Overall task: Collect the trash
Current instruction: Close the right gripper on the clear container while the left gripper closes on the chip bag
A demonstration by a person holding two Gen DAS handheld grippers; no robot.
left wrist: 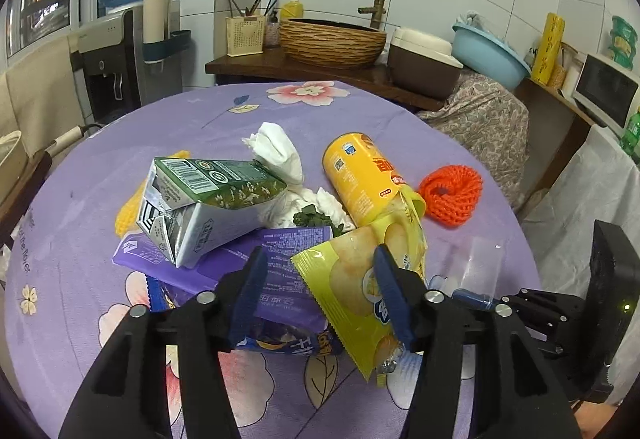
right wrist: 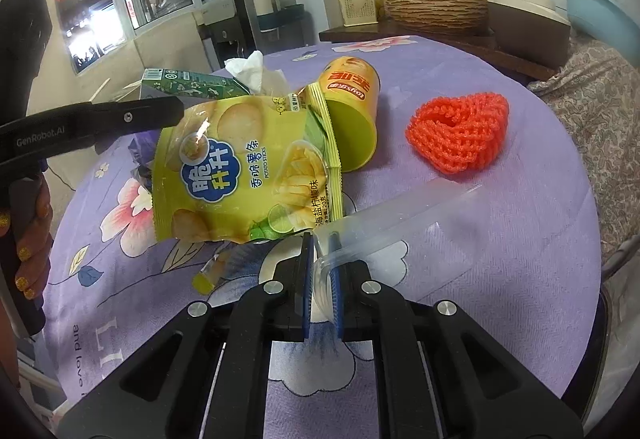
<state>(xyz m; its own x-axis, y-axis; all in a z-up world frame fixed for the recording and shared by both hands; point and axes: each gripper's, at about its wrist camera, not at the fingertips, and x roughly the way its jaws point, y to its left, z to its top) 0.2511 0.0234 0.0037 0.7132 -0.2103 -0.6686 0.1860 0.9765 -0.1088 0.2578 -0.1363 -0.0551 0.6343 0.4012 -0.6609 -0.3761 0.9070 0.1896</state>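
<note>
Right gripper (right wrist: 320, 279) pinches clear plastic cup (right wrist: 384, 227), rim blurred.

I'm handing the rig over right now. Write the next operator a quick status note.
Left gripper: open, over the trash pile, fingers either side of the yellow chip bag; nothing gripped.
Right gripper: shut on a clear plastic cup, held on its side beside the bag.
On the table: green carton, tissues, yellow can on its side, purple wrapper, orange knit piece.
Done: cup picked up. No bin in view.
Left: likely grip the chip bag, then clear the rest of the pile.
</note>
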